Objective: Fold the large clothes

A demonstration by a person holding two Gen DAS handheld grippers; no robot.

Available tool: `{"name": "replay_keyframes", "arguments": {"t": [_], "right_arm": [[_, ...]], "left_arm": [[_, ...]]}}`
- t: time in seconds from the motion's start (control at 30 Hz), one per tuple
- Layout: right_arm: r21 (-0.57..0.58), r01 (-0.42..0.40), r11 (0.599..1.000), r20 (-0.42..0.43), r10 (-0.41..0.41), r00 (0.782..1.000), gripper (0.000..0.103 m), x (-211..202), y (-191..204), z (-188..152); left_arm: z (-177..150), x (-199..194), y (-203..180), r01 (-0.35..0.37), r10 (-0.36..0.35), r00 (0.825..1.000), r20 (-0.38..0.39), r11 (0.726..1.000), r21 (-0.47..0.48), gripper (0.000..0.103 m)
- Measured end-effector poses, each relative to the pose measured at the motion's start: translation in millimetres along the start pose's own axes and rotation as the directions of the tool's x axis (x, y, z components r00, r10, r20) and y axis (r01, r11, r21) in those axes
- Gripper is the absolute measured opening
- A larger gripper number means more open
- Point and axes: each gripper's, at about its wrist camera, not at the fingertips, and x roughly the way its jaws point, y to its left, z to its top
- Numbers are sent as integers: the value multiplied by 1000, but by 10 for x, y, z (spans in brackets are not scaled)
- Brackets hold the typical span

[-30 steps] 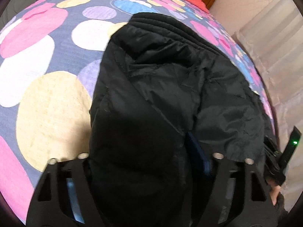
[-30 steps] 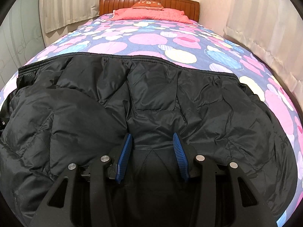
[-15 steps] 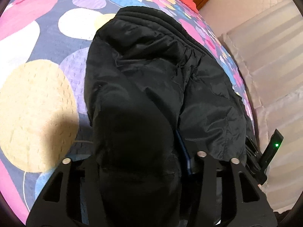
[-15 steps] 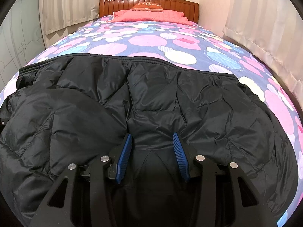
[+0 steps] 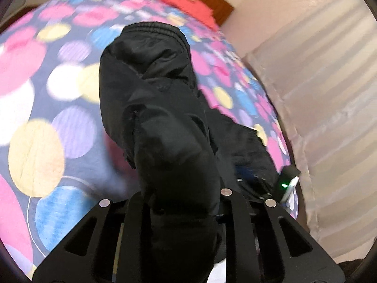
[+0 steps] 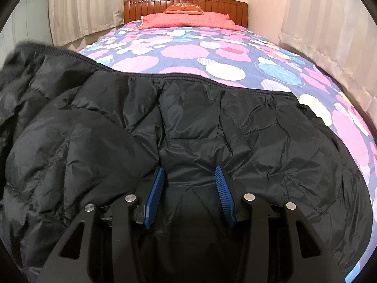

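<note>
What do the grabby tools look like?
Both are black frames with triangle cut-outs and round silver bolts. The right tool has ridged blue pads on its fingers. The left tool's pads are hidden by the black jacket. No cables or sleeves show.

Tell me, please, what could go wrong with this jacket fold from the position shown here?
1. The left hand-held gripper has a thick bunch of the black puffer jacket between its fingers; the slick, bulky fabric could slip out partway through the fold.
2. The right hand-held gripper is open, pads astride the fabric without clamping, so the jacket body may drag across the bedspread and skew the fold.
</note>
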Motion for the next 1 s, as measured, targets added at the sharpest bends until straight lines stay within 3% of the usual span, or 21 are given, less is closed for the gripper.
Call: {"name": "replay_keyframes", "arguments": {"t": [0.17,0.33,0.53,0.77,1.0], "right_arm": [[31,-20,999,49,19,999,58,-295,-233,27],[93,-14,996,102,4,995,61,-608,-721,10],[180,13,984,108,-33,994,61,-777,-1344,-137],[285,54,957,67,-76,995,61,-819,-1965,-392],[340,64,938,33,-80,996,62,-746,-2269,-537]], "left_arm": [[31,-22,-647,-20,19,1000,11,1000,24,19],[17,132,-1280,-100,98,995,24,990,95,19],[-119,816,-1991,-121,125,992,-16,981,154,19],[-458,1766,-2382,-186,203,977,-66,961,203,19],[-658,2126,-2460,-224,240,970,-47,949,221,19]]}}
